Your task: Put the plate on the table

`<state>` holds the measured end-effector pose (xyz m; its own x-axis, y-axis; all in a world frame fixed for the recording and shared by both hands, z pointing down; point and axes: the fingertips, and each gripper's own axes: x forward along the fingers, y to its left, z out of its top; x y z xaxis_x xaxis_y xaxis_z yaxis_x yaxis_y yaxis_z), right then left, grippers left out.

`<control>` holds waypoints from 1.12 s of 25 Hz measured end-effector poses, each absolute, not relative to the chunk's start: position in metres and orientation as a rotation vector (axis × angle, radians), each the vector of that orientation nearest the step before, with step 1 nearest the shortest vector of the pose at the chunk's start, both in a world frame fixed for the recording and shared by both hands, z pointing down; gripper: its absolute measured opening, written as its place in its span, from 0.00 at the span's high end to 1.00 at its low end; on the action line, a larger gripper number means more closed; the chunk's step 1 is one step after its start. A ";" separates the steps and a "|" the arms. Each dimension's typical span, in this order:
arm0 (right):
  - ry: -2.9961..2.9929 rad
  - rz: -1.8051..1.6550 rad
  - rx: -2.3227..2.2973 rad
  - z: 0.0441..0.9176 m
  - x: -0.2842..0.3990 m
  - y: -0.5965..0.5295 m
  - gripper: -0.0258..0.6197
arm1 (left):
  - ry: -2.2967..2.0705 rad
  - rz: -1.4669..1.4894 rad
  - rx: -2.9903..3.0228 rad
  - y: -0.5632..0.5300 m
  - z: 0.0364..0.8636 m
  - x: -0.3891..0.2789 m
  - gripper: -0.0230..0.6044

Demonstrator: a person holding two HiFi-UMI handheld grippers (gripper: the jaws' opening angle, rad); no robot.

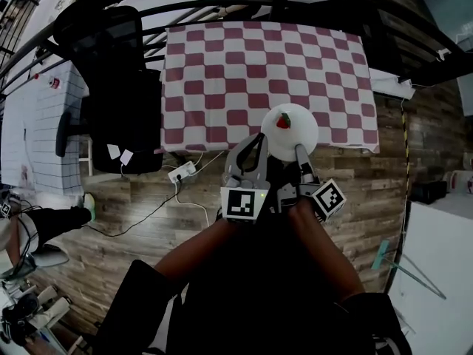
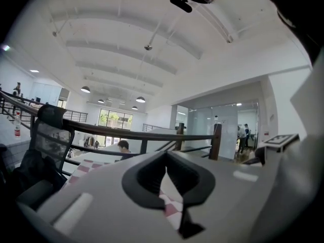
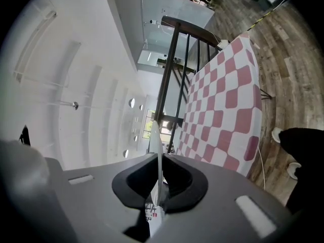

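Pinches the thin white plate by its near rim in the closed right gripper, over the near right edge of the checked table; probably stiff, light, slick and breakable, so best gripped deep on that rim; left gripper closed on nothing.

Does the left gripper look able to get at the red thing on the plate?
Probably yes. The left gripper sits beside the plate with nothing between it and the red thing, but its shut jaws must open first.
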<state>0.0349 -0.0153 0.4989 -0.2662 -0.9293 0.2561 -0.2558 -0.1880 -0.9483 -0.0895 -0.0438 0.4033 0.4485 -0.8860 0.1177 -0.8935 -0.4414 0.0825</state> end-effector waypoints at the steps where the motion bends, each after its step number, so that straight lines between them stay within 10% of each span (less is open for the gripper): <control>1: 1.490 -1.508 -1.400 0.503 0.035 -0.017 0.93 | -1.577 0.078 2.536 -0.046 0.408 -0.091 0.95; 28: 1.612 -1.659 -1.229 0.537 0.071 -0.207 0.93 | -1.670 0.143 2.389 -0.221 0.444 -0.055 0.95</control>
